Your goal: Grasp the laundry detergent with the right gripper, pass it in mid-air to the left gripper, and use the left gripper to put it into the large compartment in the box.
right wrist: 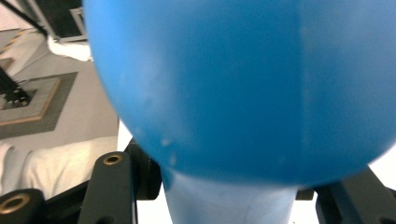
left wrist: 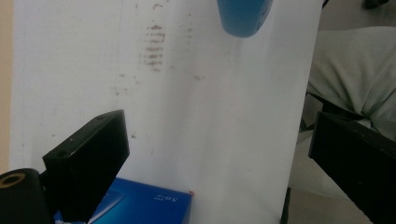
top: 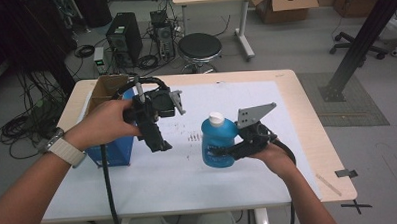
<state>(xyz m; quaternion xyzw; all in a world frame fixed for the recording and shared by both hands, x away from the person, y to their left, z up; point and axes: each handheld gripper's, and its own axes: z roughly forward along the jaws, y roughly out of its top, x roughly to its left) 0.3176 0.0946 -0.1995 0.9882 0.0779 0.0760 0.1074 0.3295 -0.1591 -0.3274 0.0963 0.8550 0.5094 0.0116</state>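
Note:
A blue bottle (top: 218, 144) with a white cap (top: 216, 119) stands upright over the white sheet (top: 189, 177), mid-table. My right gripper (top: 222, 152) is shut on its lower body from the right. In the right gripper view the bottle (right wrist: 243, 84) bulges close above the two jaws of the right gripper (right wrist: 233, 198). My left gripper (top: 159, 142) hovers left of the bottle, pointing down toward the person, open and holding nothing. In the left gripper view the left gripper (left wrist: 219, 154) has its jaws wide apart over the sheet, and the bottle's base (left wrist: 243, 16) is at the top.
A blue carton (top: 115, 151) sits at the table's left under the left hand, with a cardboard box (top: 104, 89) behind it. The carton's corner (left wrist: 149, 205) lies below the left jaw. Dark marks (top: 193, 137) dot the sheet. A stool (top: 199, 47) stands beyond the table.

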